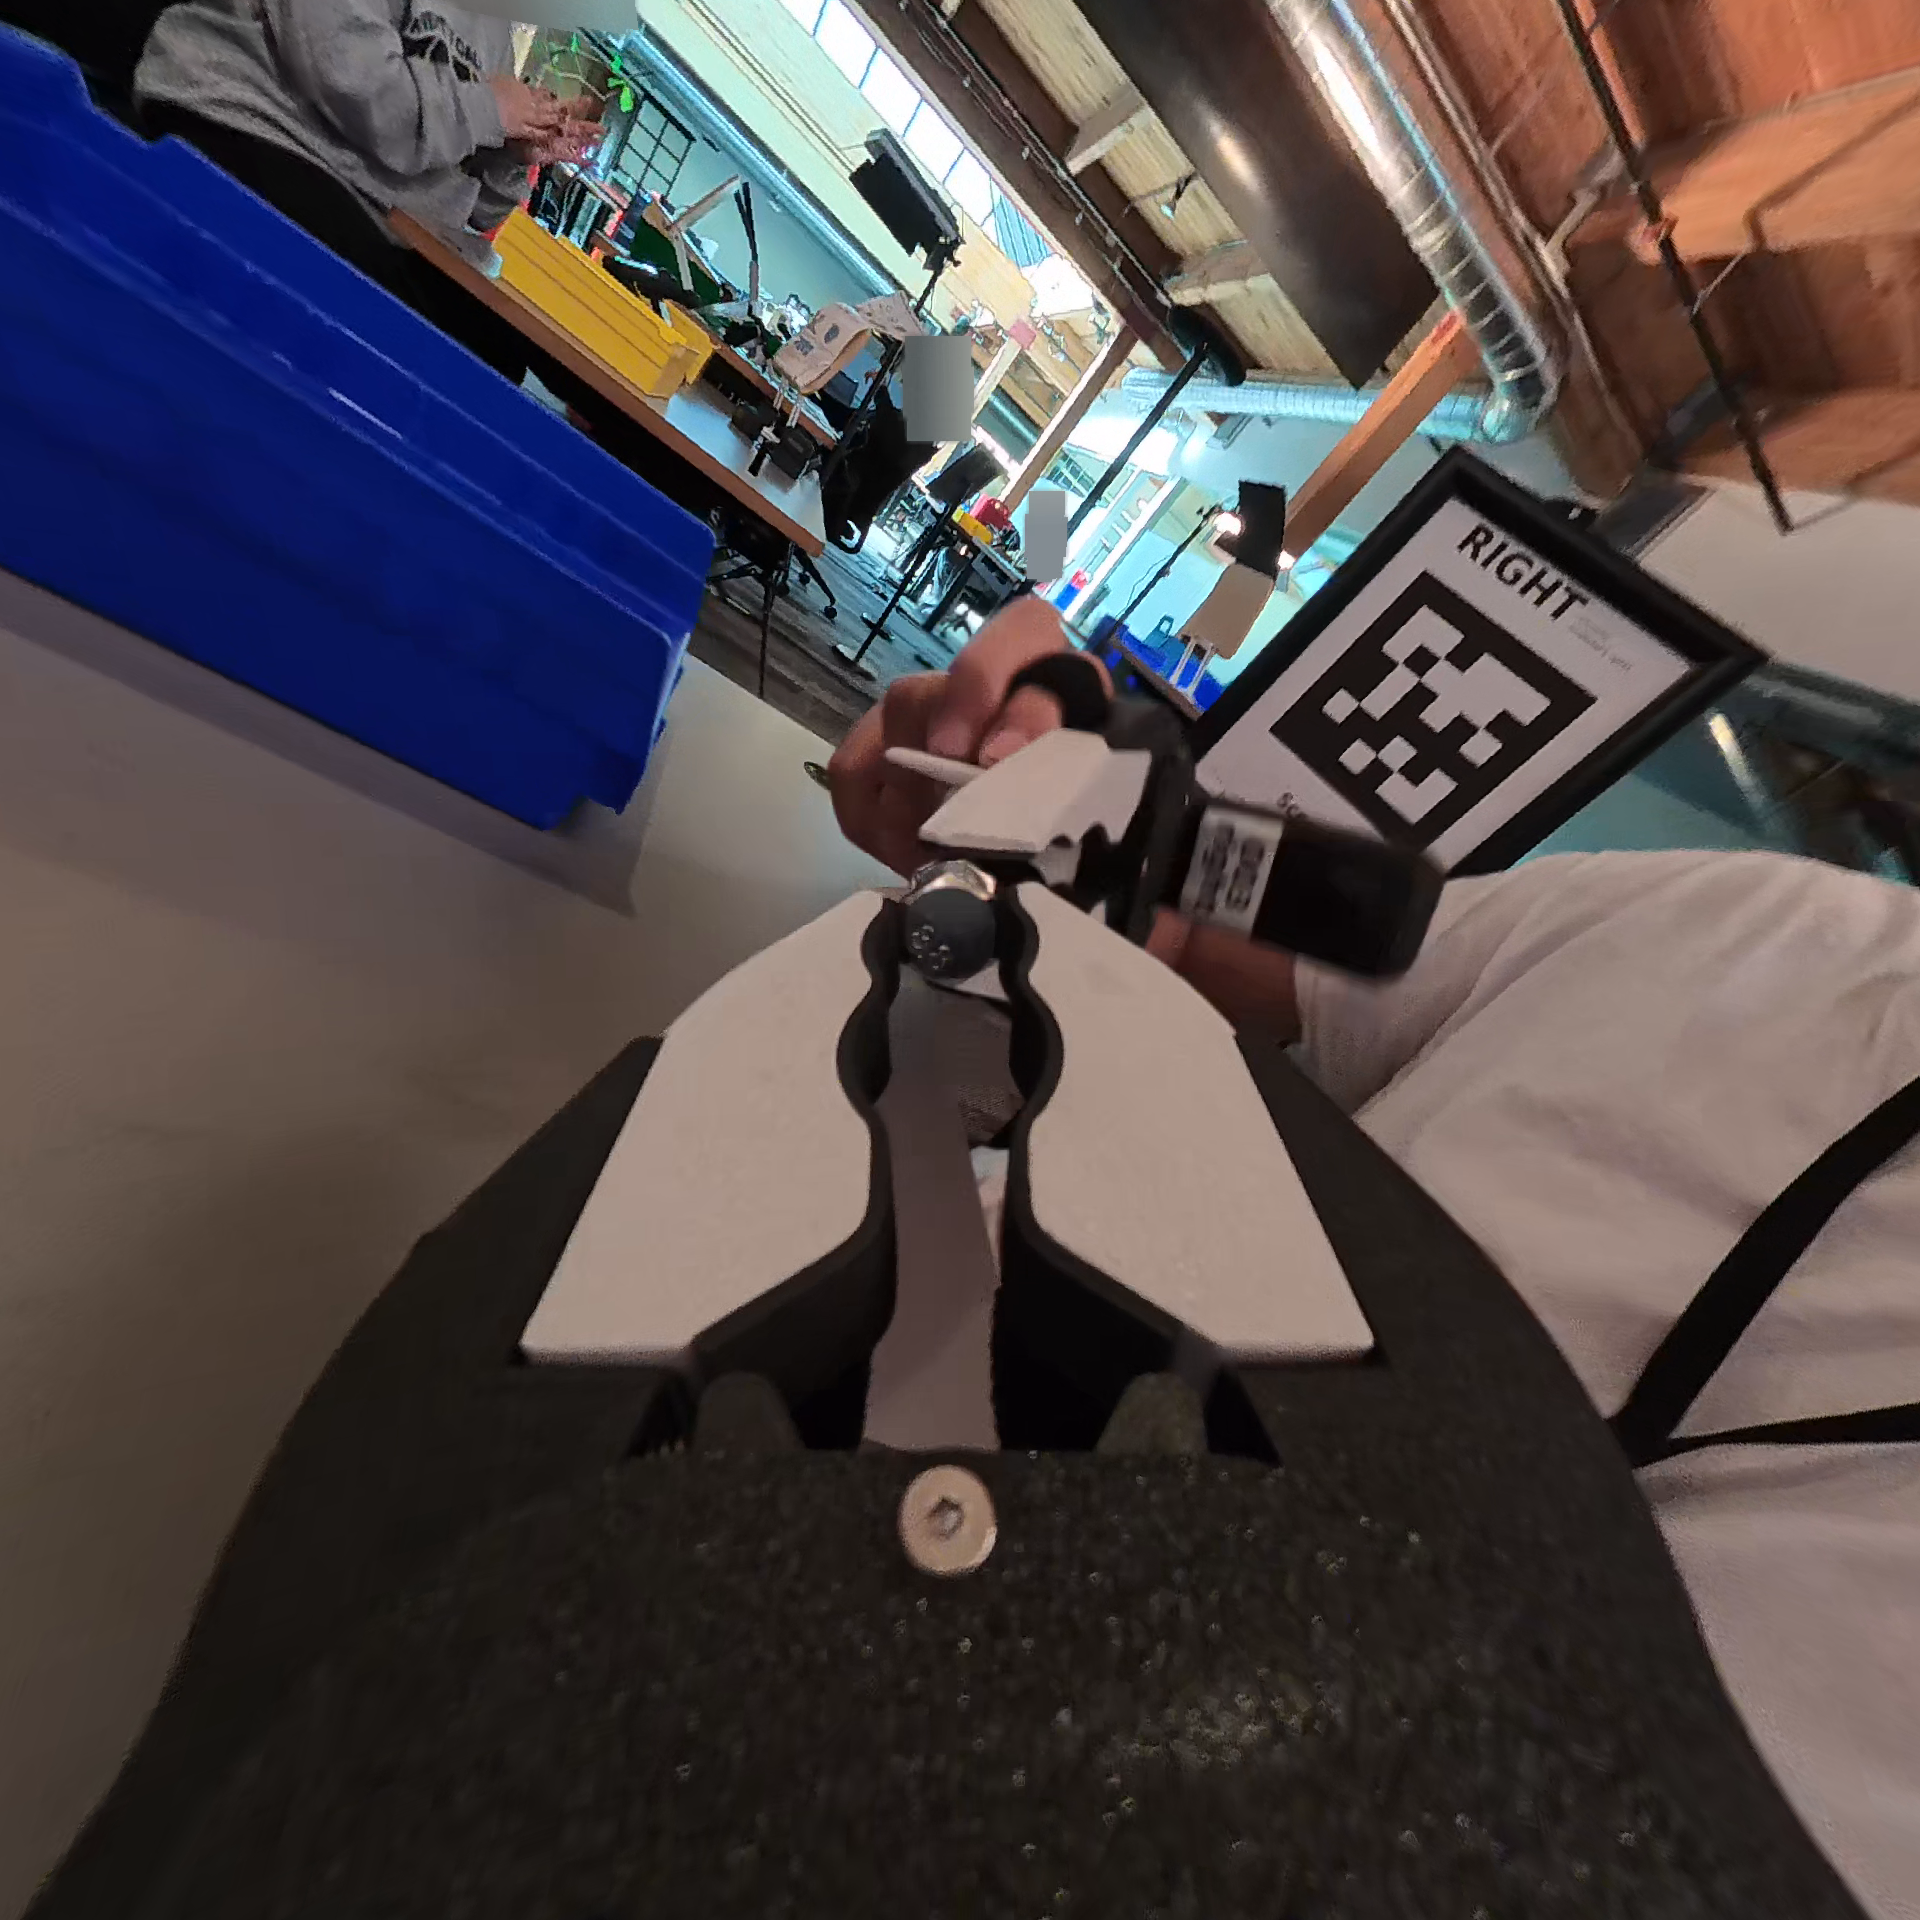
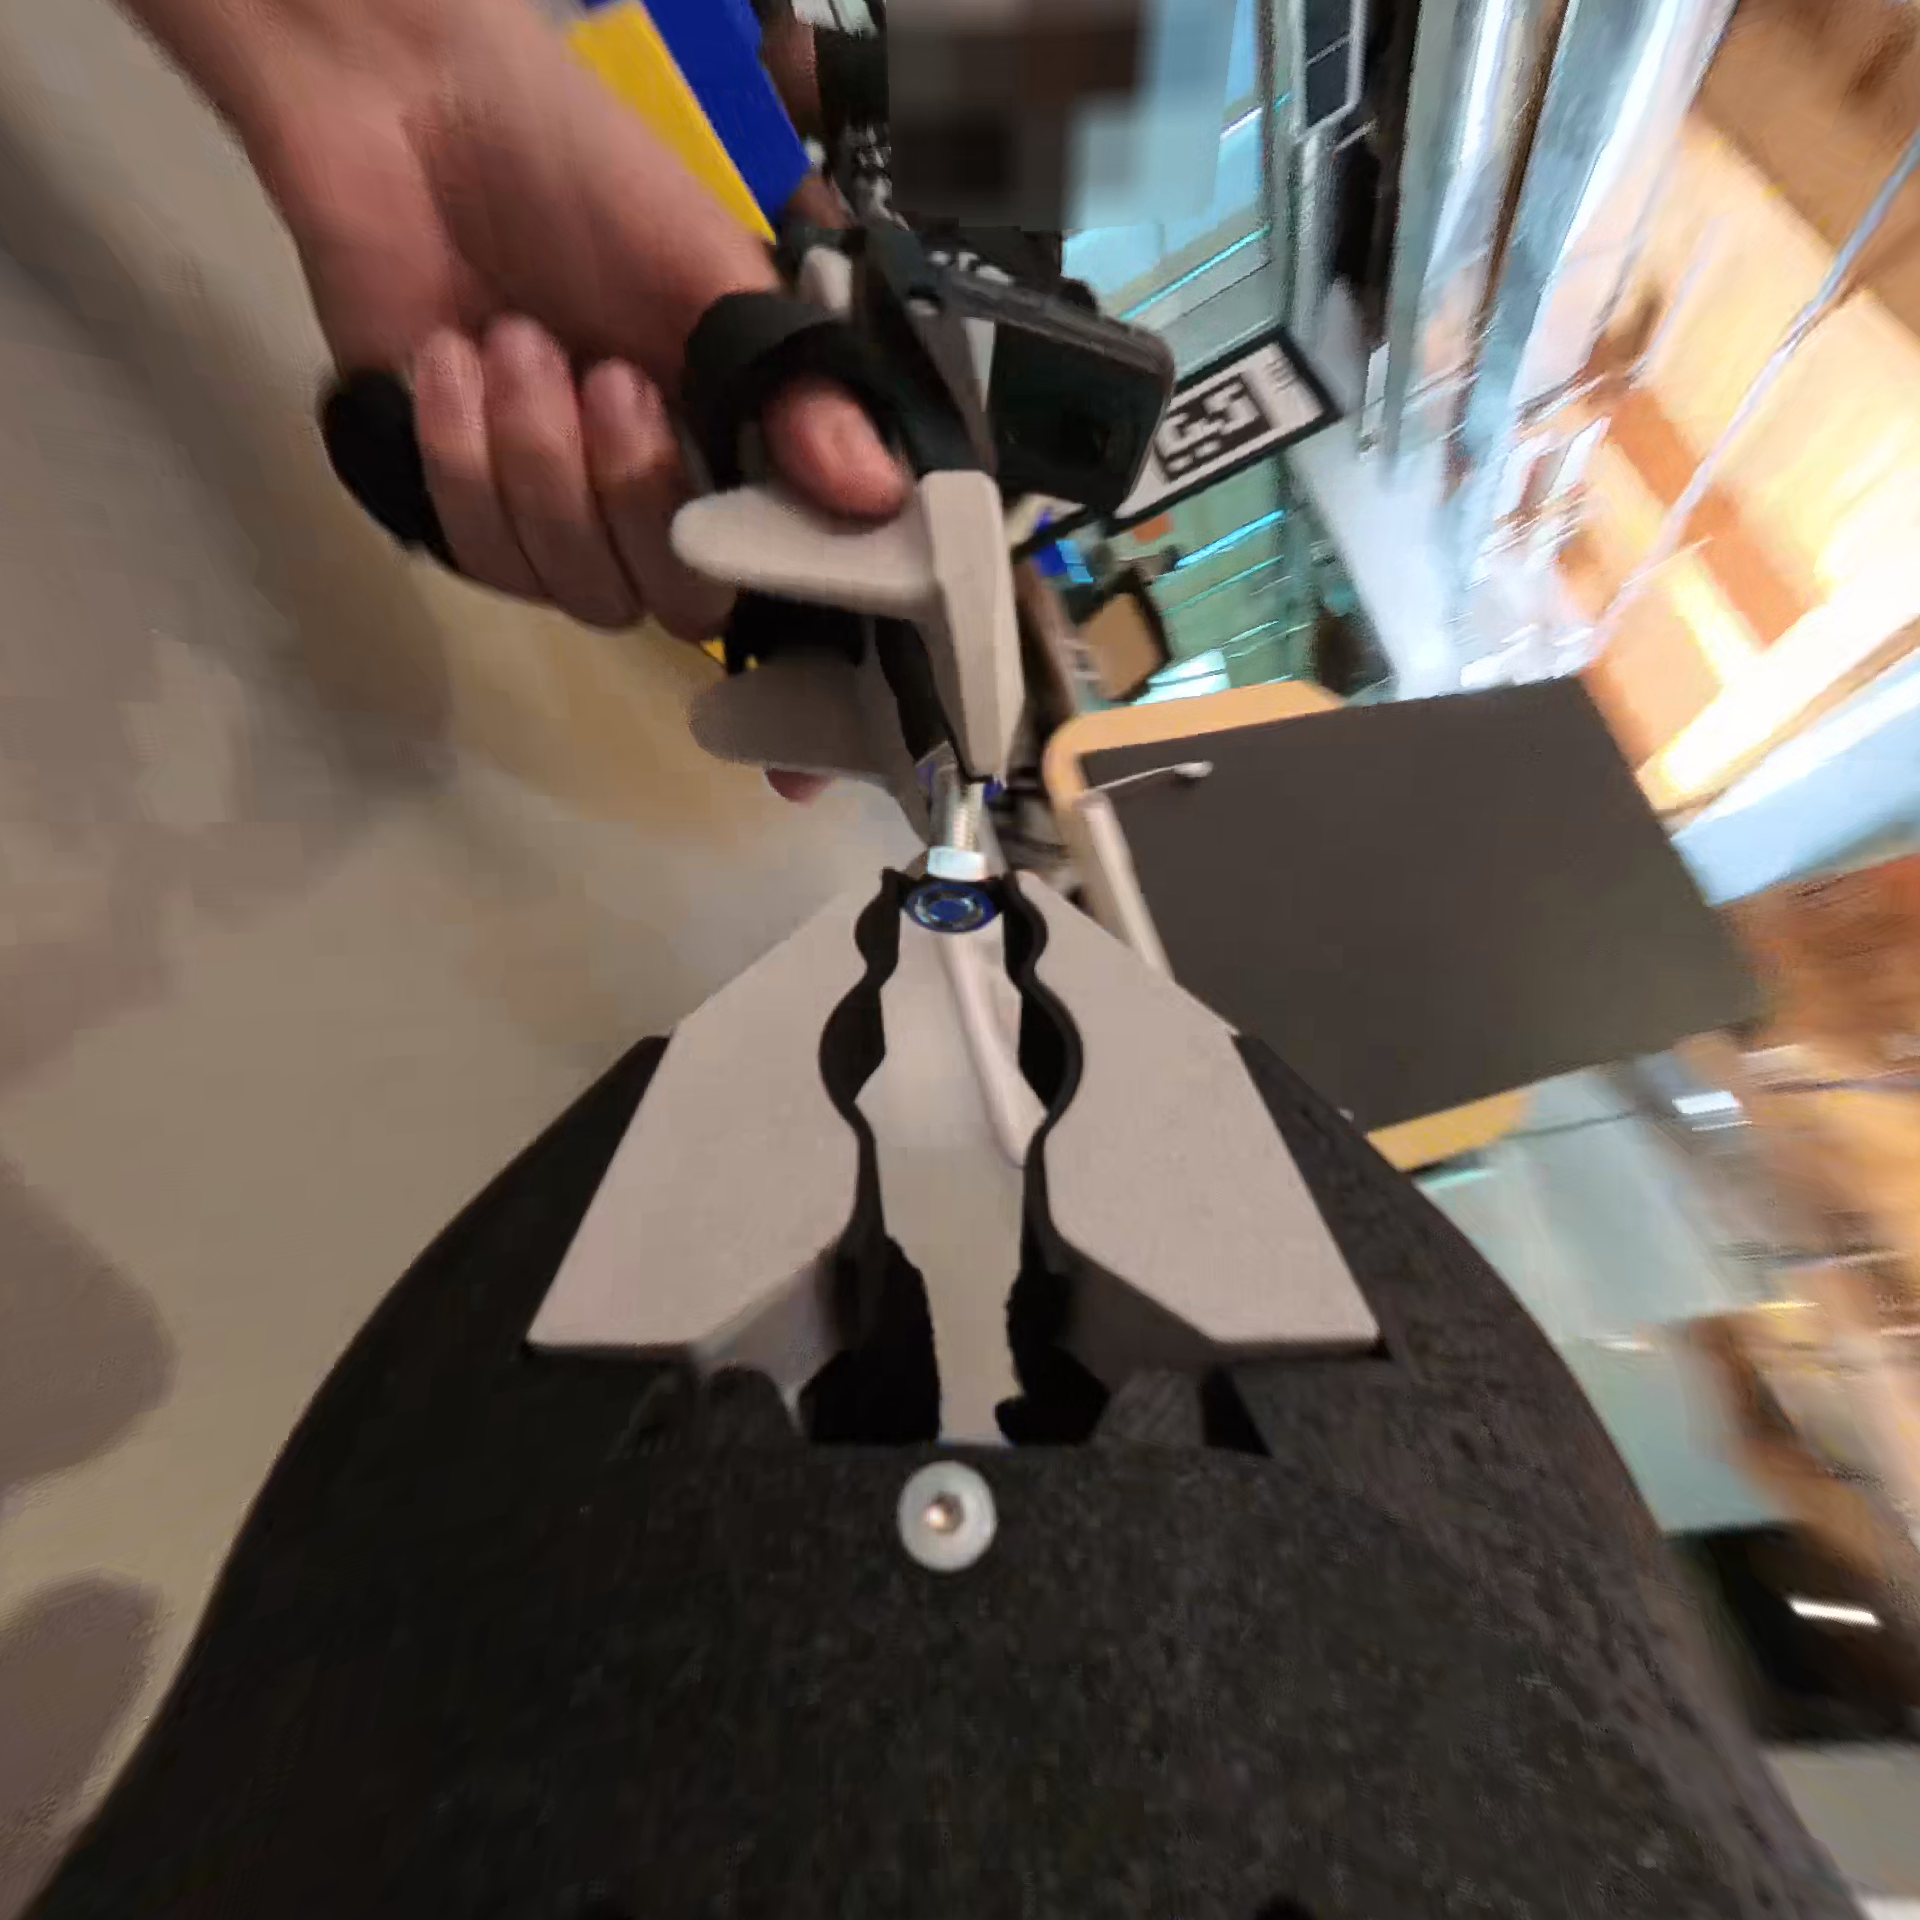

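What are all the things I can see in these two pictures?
bolt: one, silver, grey head clamped in the left gripper, threaded end reaching the right gripper
nut: one, blue, clamped in the right gripper's tips
bins: stacked, blue, on the table left
bins: stacked, yellow, far table
board: one, black, right
marker card: one, black and white, framed
seated person: one, grey top
left gripper: white fingers
right gripper: white fingers

Both wrist cams sit close behind own fingers (image 1: 769, 1091), facing each other, sharing the bolt (image 1: 948, 930).
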`<state>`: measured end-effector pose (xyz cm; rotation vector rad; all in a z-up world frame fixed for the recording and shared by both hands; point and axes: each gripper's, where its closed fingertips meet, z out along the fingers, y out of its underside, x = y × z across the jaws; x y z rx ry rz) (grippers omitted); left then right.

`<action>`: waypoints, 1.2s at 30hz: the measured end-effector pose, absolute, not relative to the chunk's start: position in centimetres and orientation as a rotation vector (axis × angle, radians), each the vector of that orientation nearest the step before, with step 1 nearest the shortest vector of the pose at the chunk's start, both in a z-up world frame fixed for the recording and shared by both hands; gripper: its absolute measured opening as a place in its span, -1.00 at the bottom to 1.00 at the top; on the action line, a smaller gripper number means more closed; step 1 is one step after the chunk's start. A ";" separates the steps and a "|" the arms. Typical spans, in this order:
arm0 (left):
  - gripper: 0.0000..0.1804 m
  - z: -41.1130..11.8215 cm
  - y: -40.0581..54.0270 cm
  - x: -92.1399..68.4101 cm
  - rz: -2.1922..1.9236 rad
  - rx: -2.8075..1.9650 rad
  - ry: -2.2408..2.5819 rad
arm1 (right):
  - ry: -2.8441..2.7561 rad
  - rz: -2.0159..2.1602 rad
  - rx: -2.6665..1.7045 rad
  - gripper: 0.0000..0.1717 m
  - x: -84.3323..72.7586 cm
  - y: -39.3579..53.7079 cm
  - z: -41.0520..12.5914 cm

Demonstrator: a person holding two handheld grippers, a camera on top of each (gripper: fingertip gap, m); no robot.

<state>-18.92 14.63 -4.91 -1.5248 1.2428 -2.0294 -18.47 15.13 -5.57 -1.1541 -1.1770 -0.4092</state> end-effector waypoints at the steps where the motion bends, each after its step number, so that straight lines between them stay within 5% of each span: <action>1: -0.81 -4.8 14.5 -19.0 -2.000 -1.500 1.267 | -1.143 -0.265 -1.227 -0.78 -18.6 15.1 -5.6; 11: -0.81 -4.1 14.8 -19.9 -1.833 -1.361 1.361 | -0.295 1.575 -1.662 -0.79 -19.9 15.0 -4.5; 14: -0.81 -3.7 15.0 -20.0 -1.842 -1.354 1.340 | -0.152 1.788 -1.620 -0.78 -20.2 15.0 -4.2; 16: -0.81 -3.5 15.0 -20.0 -1.881 -1.354 1.316 | -0.236 1.650 -1.585 -0.75 -20.1 14.9 -3.9; 18: -0.81 -3.3 15.2 -20.0 -1.914 -1.367 1.281 | -0.365 1.411 -1.585 -0.49 -20.0 15.0 -4.0; 22: -0.81 -3.3 15.2 -19.9 -1.960 -1.384 1.256 | -0.791 0.517 -1.610 -0.34 -18.9 16.2 -6.8; 29: -0.81 -4.1 15.2 -19.4 -2.102 -1.527 1.192 | -1.171 -0.772 -0.978 -0.53 -18.2 14.8 -4.3; 33: -0.81 -4.4 14.9 -19.4 -2.175 -1.545 1.176 | -1.215 -0.901 -0.931 -0.53 -18.6 15.0 -4.8; 36: -0.81 -4.4 14.6 -19.3 -2.174 -1.537 1.195 | -1.216 -0.882 -0.911 -0.79 -18.6 14.8 -4.6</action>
